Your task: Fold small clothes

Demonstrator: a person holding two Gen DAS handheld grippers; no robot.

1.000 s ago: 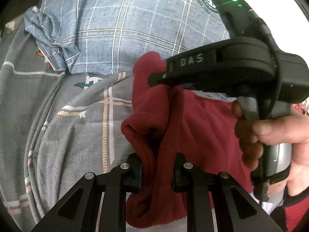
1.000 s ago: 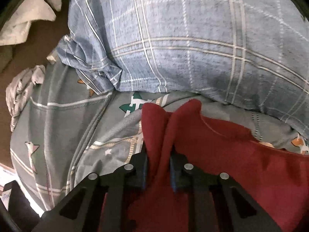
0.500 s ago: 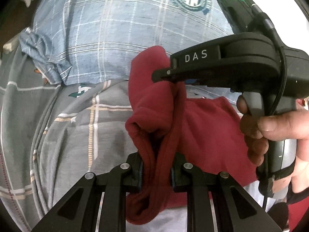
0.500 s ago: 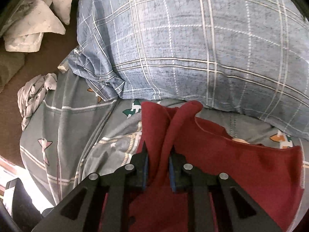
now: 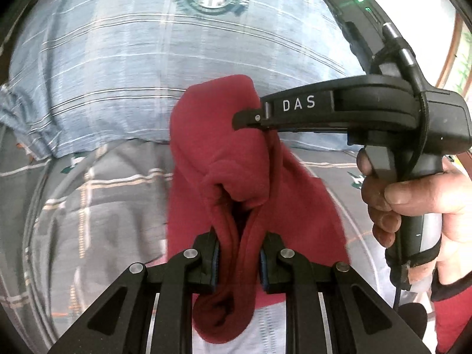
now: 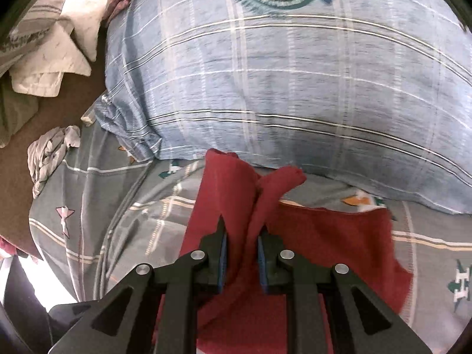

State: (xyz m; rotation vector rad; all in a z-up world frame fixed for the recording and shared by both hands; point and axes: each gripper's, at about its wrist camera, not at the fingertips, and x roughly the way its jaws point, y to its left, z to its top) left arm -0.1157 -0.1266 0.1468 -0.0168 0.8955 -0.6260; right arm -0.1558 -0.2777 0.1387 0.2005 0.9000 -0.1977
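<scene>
A small dark red garment (image 5: pixel 218 153) hangs bunched above the grey patterned bedsheet (image 5: pixel 97 206). My left gripper (image 5: pixel 238 261) is shut on a thick fold of it, with the cloth squeezed between the blue pads. My right gripper (image 5: pixel 250 118) reaches in from the right in the left wrist view, held by a hand (image 5: pixel 413 206), and is shut on the garment's upper edge. In the right wrist view my right gripper (image 6: pixel 240 250) pinches a raised ridge of the red garment (image 6: pixel 324 242), whose rest drapes down to the right over the sheet.
A big blue plaid pillow (image 6: pixel 280 88) with a round green emblem lies just beyond the garment. Folded white and grey cloths (image 6: pixel 50 67) and a crumpled striped piece (image 6: pixel 50 156) sit at the left on a brown surface (image 6: pixel 17 177). The grey sheet (image 6: pixel 97 206) spreads underneath.
Both grippers have risen with the red garment, lifting it off the sheet. The pillow's emblem has come into view in both views. Both grips are unchanged.
</scene>
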